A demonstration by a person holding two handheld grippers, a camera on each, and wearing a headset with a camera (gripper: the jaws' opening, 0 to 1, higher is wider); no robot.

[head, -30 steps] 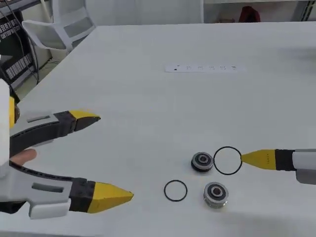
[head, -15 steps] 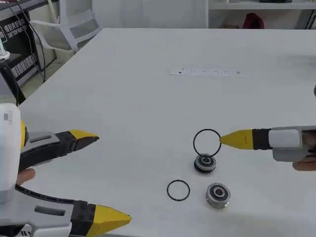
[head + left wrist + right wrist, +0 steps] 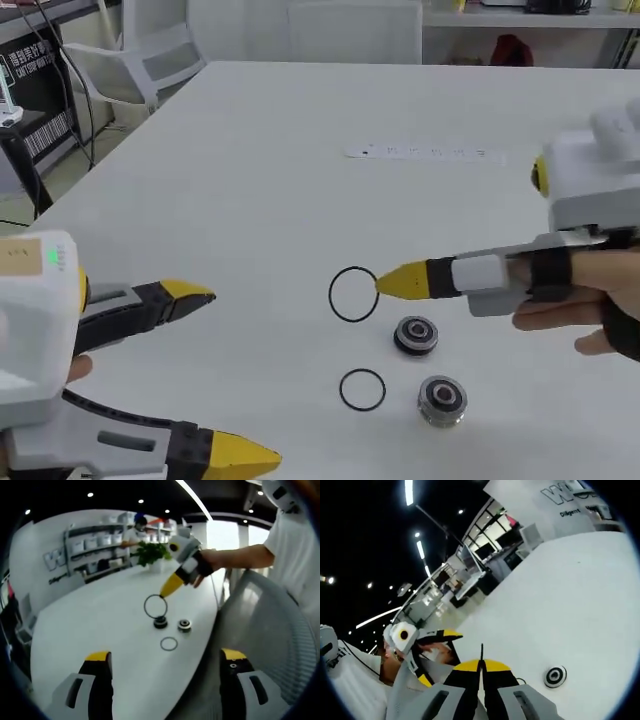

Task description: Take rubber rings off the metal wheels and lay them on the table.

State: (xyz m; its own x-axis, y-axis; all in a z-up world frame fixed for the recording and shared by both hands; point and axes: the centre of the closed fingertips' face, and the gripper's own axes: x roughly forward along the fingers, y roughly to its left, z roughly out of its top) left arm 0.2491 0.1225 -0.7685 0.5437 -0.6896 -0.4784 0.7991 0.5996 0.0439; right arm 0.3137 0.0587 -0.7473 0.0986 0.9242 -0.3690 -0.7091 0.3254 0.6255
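Note:
My right gripper (image 3: 383,284) reaches in from the right, shut on a black rubber ring (image 3: 353,294) that hangs upright from its yellow tips, above the white table (image 3: 260,180). Just right of and below the ring sit two metal wheels, one nearer the ring (image 3: 416,335) and one closer to me (image 3: 441,396). A second ring (image 3: 362,389) lies flat left of the closer wheel. My left gripper (image 3: 225,375) stands open at the lower left, holding nothing. In the left gripper view the held ring (image 3: 155,606) hangs over a wheel (image 3: 160,623). The right gripper view has the ring (image 3: 481,652) edge-on between shut jaws.
A printed paper strip (image 3: 430,153) lies farther back on the table. White chairs (image 3: 140,60) stand beyond the far left edge. A potted plant (image 3: 150,555) and shelves (image 3: 95,545) are at the table's far end.
The right gripper has carried the ring leftward, from beside the farther wheel, over it, to the wheel's upper left. Both wheels and the flat ring have stayed put.

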